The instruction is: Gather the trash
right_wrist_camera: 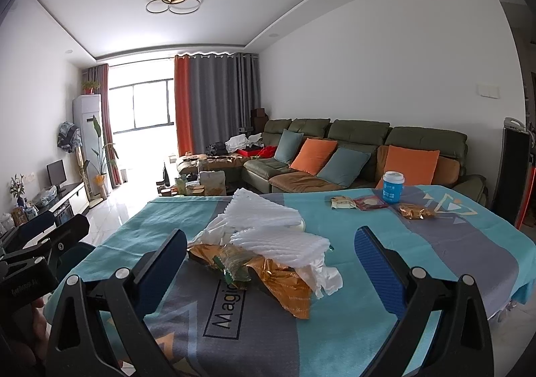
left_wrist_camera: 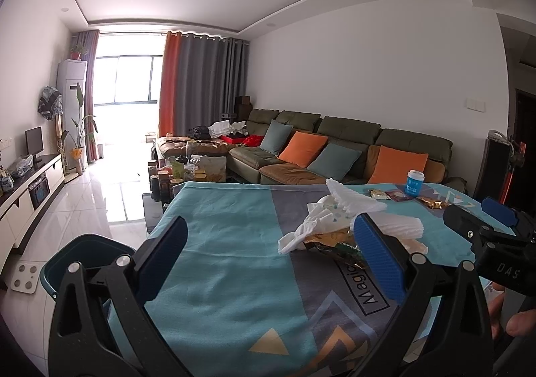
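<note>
A trash pile lies on the teal and grey tablecloth (right_wrist_camera: pixel 351 276): white foam sheets (right_wrist_camera: pixel 268 226), crumpled tissue (left_wrist_camera: pixel 308 229) and gold wrappers (right_wrist_camera: pixel 284 283). My right gripper (right_wrist_camera: pixel 271 263) is open, its jaws either side of the pile's near end. My left gripper (left_wrist_camera: pixel 271 249) is open over bare cloth, the pile just beyond its right finger (left_wrist_camera: pixel 378 259). A blue paper cup (right_wrist_camera: pixel 392 187) and several small wrappers (right_wrist_camera: pixel 368 202) lie at the table's far side. A dark teal bin (left_wrist_camera: pixel 83 259) stands on the floor left of the table.
A green sofa (left_wrist_camera: pixel 335 149) with orange and teal cushions stands behind the table. A cluttered coffee table (left_wrist_camera: pixel 181 172) is beyond the table's far left corner. A TV cabinet (left_wrist_camera: pixel 30 189) runs along the left wall. A white scale (left_wrist_camera: pixel 25 278) lies on the floor.
</note>
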The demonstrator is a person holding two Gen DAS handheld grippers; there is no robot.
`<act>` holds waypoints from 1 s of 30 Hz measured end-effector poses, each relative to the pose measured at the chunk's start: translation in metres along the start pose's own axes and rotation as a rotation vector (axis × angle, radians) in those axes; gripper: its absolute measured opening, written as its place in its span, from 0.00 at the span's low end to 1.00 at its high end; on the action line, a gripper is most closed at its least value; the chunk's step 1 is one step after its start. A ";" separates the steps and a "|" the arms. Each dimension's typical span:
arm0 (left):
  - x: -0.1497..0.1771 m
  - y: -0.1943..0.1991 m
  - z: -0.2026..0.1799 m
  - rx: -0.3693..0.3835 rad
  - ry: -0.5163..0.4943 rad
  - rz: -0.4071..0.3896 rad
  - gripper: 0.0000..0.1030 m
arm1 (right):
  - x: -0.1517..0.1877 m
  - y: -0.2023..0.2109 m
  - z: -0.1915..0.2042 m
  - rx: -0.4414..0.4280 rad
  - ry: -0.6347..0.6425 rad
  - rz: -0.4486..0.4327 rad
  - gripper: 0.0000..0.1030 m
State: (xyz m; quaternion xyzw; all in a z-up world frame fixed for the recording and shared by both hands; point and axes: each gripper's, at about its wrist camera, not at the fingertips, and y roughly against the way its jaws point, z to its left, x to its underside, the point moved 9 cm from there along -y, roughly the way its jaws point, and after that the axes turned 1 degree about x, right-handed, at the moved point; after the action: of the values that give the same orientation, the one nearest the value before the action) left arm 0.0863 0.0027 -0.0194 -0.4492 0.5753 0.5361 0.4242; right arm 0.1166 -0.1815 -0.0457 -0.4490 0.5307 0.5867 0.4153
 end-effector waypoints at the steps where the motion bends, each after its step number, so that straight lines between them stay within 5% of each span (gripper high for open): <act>1: 0.000 0.000 0.000 0.000 -0.001 0.000 0.95 | 0.000 0.000 0.000 0.000 0.001 -0.002 0.94; 30: -0.001 0.004 0.001 -0.010 -0.012 -0.012 0.95 | 0.001 -0.002 0.000 -0.004 0.004 0.003 0.94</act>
State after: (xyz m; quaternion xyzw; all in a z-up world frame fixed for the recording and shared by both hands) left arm 0.0830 0.0038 -0.0182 -0.4513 0.5675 0.5390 0.4287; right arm 0.1180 -0.1814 -0.0467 -0.4504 0.5311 0.5875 0.4123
